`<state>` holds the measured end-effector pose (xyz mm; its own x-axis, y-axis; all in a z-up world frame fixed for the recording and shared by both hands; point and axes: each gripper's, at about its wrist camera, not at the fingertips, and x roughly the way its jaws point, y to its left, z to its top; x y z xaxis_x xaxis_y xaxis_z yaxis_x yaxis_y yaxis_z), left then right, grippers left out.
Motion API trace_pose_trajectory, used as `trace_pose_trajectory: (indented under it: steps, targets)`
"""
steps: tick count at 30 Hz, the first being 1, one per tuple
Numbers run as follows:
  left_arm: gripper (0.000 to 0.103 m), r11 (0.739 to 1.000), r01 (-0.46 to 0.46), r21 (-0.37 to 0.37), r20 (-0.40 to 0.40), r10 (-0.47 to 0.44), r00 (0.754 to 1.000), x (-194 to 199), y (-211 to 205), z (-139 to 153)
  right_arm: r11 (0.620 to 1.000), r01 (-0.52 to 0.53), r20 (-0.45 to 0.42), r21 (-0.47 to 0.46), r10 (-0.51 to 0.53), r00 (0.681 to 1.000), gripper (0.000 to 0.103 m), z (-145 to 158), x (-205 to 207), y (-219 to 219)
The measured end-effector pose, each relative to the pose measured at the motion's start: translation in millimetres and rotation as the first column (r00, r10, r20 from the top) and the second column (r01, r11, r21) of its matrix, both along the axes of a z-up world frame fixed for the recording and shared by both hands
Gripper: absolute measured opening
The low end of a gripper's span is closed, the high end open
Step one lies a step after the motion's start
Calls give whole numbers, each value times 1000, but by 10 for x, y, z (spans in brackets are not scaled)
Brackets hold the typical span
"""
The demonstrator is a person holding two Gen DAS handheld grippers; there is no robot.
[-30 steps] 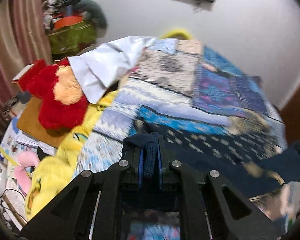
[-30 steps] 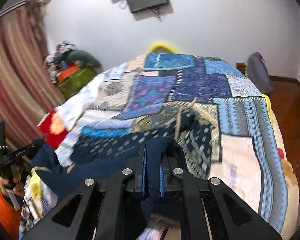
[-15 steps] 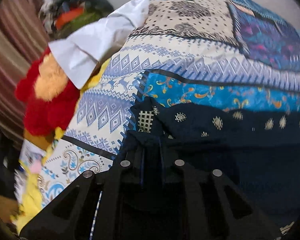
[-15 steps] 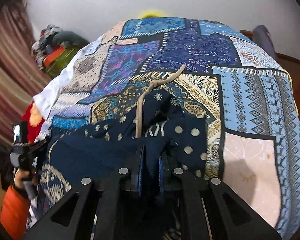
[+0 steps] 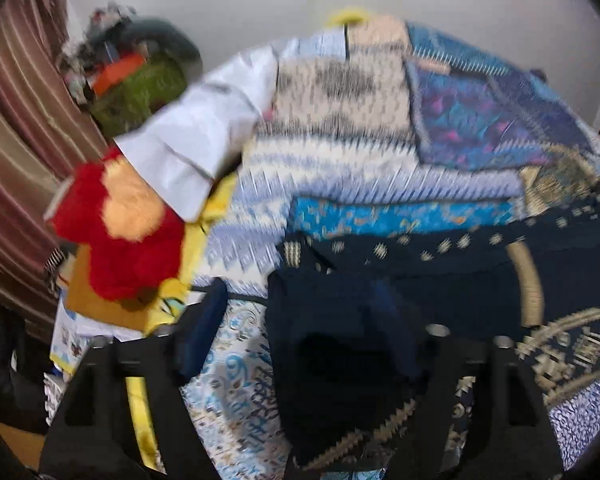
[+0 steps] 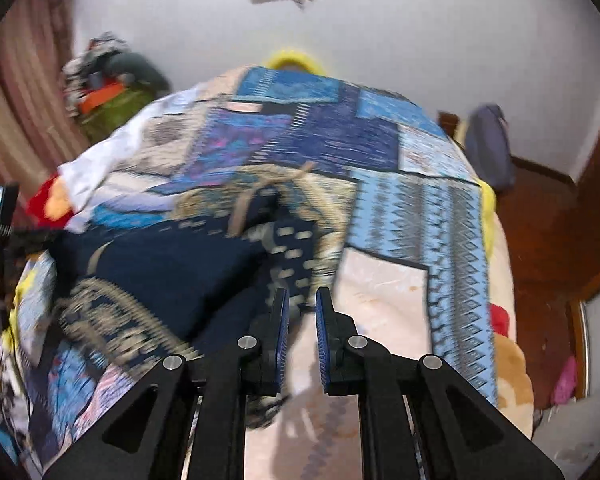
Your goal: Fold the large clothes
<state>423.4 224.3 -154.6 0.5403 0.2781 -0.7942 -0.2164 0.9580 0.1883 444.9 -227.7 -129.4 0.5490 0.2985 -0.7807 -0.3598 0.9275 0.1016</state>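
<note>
Navy garment [image 6: 172,264] with gold print lies spread on the patchwork bedspread [image 6: 452,220], toward its near left part. A beige cord [image 6: 244,208] runs up from its upper edge. In the left wrist view, blurred by motion, a fold of the same dark cloth is heaped right in front of the camera.

Around that fold the left gripper [image 5: 316,332] has its jaws opening wide. One blue-padded finger [image 5: 200,332] stands clear at the left. The other is mostly hidden under the cloth. The cloth sits between the fingers, but the pads do not press on it.

The right gripper [image 6: 300,328] hangs over a pale peach patch of the bedspread, just to the right of the garment's edge. Its blue pads [image 6: 282,332] are drawn close, with only a narrow slit between them and no cloth in it.

At the bedspread's left edge a white sheet [image 5: 188,152] hangs over a red plush toy [image 5: 120,232], with yellow fabric [image 5: 216,200] beside them. Behind stand a striped curtain [image 5: 16,120] and a heap of clothes [image 5: 140,80] against the white wall [image 6: 420,20]. To the right, a dark bag [image 6: 488,148] rests on the wooden floor [image 6: 540,240].
</note>
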Motion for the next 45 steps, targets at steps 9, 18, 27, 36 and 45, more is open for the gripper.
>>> trace_pose_trajectory:
  steps: [9,18,27,36,45]
  targets:
    - [79,984,161,-72,-60,-166,984,-280,-496,-275,980,-199,-76,-4,198,977,8,-375,-372,875]
    - [79,997,78,-23,-151,-80,985,314,-522,-891,982,-185,-162,-41,176,971,8,-811,263,1297]
    - [77,996,-49,-76,-65,44,997,1051,23,-415,999,-45,-57,26,47,997,8,-381,1268,1348]
    - [79,997,-45,-64,107,51,993,754,180,370,992,20,11,127,-22,1000,8,95,1292,1148]
    - [82,976,139,-166,-8,-143,990,176,-419,-146,955,-249,-82,158,264,961,8,-315,332,1953]
